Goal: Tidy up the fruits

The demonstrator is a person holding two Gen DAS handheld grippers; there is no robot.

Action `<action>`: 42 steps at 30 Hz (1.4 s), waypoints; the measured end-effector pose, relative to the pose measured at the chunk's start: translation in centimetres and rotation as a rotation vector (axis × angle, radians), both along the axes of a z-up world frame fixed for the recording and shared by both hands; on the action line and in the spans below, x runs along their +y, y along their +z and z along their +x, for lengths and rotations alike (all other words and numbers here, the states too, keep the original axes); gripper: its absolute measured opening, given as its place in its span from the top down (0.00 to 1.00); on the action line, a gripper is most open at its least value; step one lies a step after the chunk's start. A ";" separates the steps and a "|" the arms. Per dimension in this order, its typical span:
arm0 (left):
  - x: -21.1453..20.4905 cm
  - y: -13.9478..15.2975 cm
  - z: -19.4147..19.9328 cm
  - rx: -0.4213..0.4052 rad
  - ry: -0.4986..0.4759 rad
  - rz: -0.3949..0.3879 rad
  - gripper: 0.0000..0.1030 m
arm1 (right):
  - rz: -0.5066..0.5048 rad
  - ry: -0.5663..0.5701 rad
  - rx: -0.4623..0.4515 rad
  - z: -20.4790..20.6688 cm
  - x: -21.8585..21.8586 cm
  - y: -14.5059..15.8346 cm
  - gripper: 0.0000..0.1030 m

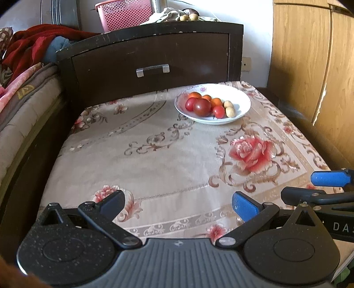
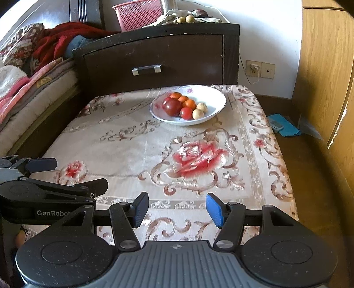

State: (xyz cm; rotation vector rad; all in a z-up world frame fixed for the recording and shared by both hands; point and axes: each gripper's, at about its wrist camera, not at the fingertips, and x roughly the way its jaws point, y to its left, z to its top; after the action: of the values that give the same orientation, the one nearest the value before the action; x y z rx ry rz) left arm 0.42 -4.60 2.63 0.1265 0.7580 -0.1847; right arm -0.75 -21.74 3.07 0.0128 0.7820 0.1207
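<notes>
A white bowl (image 1: 243, 97) (image 2: 218, 96) sits at the far side of a table covered by a floral cloth (image 1: 154, 155) (image 2: 137, 146). It holds a large dark tomato (image 1: 202, 107) (image 2: 172, 107), smaller red tomatoes (image 1: 218, 111) (image 2: 186, 113), small oranges (image 1: 216, 102) (image 2: 189, 103) and pale round fruits (image 1: 230, 110) (image 2: 198, 114). My left gripper (image 1: 178, 205) (image 2: 73, 175) hangs open and empty over the near edge. Beside it on the right, my right gripper (image 2: 178, 209) (image 1: 318, 187) is also open and empty. Both are well short of the bowl.
A dark nightstand (image 1: 150, 57) (image 2: 154, 55) with a handled drawer stands behind the table, with a pink basket (image 1: 126, 15) and a few loose pale fruits (image 2: 185, 19) on top. A bed with blankets (image 2: 33, 73) lies left, a wooden wardrobe (image 1: 309, 77) right.
</notes>
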 end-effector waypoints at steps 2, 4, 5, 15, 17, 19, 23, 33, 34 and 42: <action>0.1 -0.2 -0.2 0.005 0.002 0.001 0.00 | -0.003 0.005 0.003 -0.2 0.1 -0.1 0.48; 0.1 -0.3 -0.2 0.012 0.003 0.002 0.00 | -0.006 0.008 0.007 -0.3 0.2 -0.2 0.48; 0.1 -0.4 -0.3 0.016 0.004 0.002 0.00 | -0.007 0.010 0.009 -0.4 0.3 -0.3 0.48; 0.3 -0.8 -0.7 0.044 0.005 0.003 0.00 | -0.016 0.015 0.026 -0.6 0.4 -0.7 0.48; 0.3 -0.8 -0.7 0.048 0.005 0.004 0.00 | -0.017 0.016 0.029 -0.7 0.5 -0.7 0.48; 0.3 -0.9 -0.7 0.052 0.006 0.003 0.00 | -0.018 0.017 0.030 -0.8 0.5 -0.7 0.48; 0.3 -1.1 -0.8 0.056 0.007 0.009 0.00 | -0.027 0.023 0.032 -0.9 0.7 -0.8 0.48; 0.4 -1.2 -1.2 0.053 0.003 0.032 0.00 | -0.046 0.029 0.035 -1.1 1.0 -1.0 0.48; 0.4 -1.2 -1.2 0.052 0.003 0.031 0.00 | -0.046 0.029 0.033 -1.2 1.0 -1.0 0.48; 0.4 -1.1 -1.3 0.053 0.004 0.037 0.00 | -0.049 0.028 0.035 -1.3 1.1 -1.0 0.48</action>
State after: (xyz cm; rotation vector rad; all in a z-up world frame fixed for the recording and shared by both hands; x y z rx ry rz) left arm -0.91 -4.20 1.49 0.1559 0.8142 -0.1710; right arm -2.03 -20.69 2.06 -0.0427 0.8202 0.1275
